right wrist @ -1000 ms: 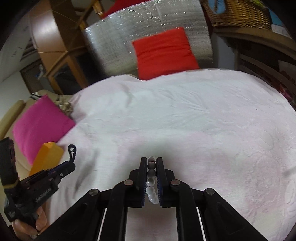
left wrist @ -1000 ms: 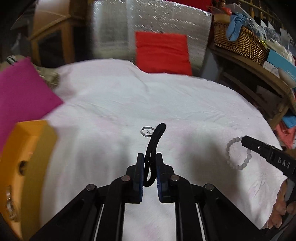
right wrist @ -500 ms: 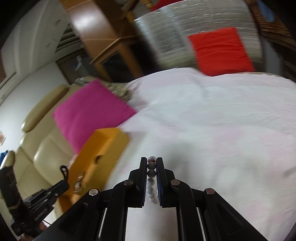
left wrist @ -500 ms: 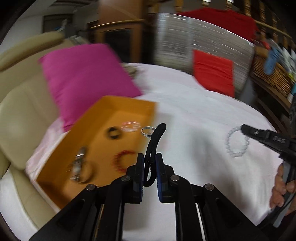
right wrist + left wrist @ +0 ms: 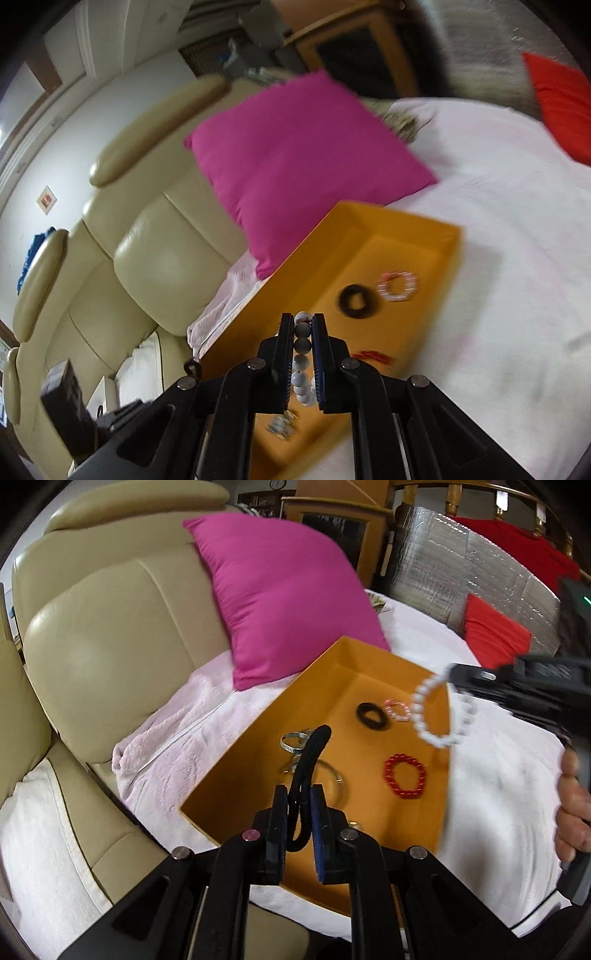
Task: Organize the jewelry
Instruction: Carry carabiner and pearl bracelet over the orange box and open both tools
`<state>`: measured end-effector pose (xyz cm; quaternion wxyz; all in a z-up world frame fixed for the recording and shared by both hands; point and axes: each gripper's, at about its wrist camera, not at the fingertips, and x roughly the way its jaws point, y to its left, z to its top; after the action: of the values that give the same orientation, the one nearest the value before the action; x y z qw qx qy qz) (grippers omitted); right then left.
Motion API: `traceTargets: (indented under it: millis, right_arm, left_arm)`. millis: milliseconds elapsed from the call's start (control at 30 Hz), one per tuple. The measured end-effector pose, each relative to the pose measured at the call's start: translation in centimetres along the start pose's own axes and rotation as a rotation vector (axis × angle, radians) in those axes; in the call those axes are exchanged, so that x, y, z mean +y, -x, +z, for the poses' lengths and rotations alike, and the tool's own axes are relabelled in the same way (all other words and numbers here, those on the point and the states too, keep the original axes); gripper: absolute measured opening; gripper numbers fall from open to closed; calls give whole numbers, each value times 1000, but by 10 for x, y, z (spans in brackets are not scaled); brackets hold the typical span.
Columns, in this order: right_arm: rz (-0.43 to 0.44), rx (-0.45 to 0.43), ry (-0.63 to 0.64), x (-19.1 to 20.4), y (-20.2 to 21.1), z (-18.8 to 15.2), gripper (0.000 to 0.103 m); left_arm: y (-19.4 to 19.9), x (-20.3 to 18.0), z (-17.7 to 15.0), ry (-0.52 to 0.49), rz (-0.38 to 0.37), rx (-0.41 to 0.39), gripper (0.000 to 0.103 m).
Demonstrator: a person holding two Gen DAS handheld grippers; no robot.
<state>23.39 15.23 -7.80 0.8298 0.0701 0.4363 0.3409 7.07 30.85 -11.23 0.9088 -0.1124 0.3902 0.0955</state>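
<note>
An orange tray [image 5: 258, 734] [image 5: 391, 221] lies on the white-covered bed. In it are a black hair tie [image 5: 372, 716] [image 5: 357, 300], a pink bead bracelet [image 5: 397, 709] [image 5: 398, 286], a red bead bracelet [image 5: 404, 775] [image 5: 371, 356] and silver bangles [image 5: 293, 741]. My left gripper [image 5: 299, 797] is shut on a black cord band [image 5: 312, 753] with a silver ring on it, above the tray's near end. My right gripper [image 5: 303, 325] is shut on a white bead bracelet [image 5: 301, 363] [image 5: 439, 716], hanging over the tray's right rim.
A magenta pillow [image 5: 284, 594] [image 5: 299, 155] leans behind the tray against a beige leather sofa [image 5: 96, 635] [image 5: 140, 258]. A red cushion [image 5: 495, 635] and a silver padded sheet [image 5: 461, 565] stand at the bed's far side. White bedding [image 5: 498, 775] spreads to the right.
Both grippers have swung left with their loads, from over the open bed to above the orange tray. The tray's contents have come into full view.
</note>
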Motion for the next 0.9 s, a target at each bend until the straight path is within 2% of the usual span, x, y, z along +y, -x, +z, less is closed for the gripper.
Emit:
traceTargets:
  millis: [133, 267, 367, 467, 500, 533, 600, 733, 900]
  right_arm:
    - [-13, 106, -40, 5, -56, 8, 11]
    - [-37, 196, -87, -8, -87, -2, 11]
    - [-86, 214, -94, -19, -94, -5, 12]
    - [-94, 233, -121, -29, -93, -1, 16]
    - [-80, 228, -131, -32, -89, 1, 29]
    - [-74, 211, -134, -35, -84, 4, 50]
    - [-62, 145, -128, -40, -66, 8, 72]
    - [-26, 3, -147, -59, -16, 7, 72]
    - [-67, -130, -167, -96, 46, -6, 72]
  left_arm:
    - [-8, -2, 2, -18, -3, 15, 12]
    - [-17, 0, 10, -46, -7, 29, 12]
    - [-27, -2, 19, -86, -8, 50, 12]
    - [-37, -9, 28, -133, -15, 73, 12]
    - [-42, -11, 33, -151, -20, 86, 12]
    - [-47, -13, 38, -164, -23, 95, 12]
    - [-55, -18, 47, -178, -21, 118, 12]
    - [-78, -36, 73, -237, -52, 161, 12]
    - [-117, -62, 97, -285, -53, 236, 12]
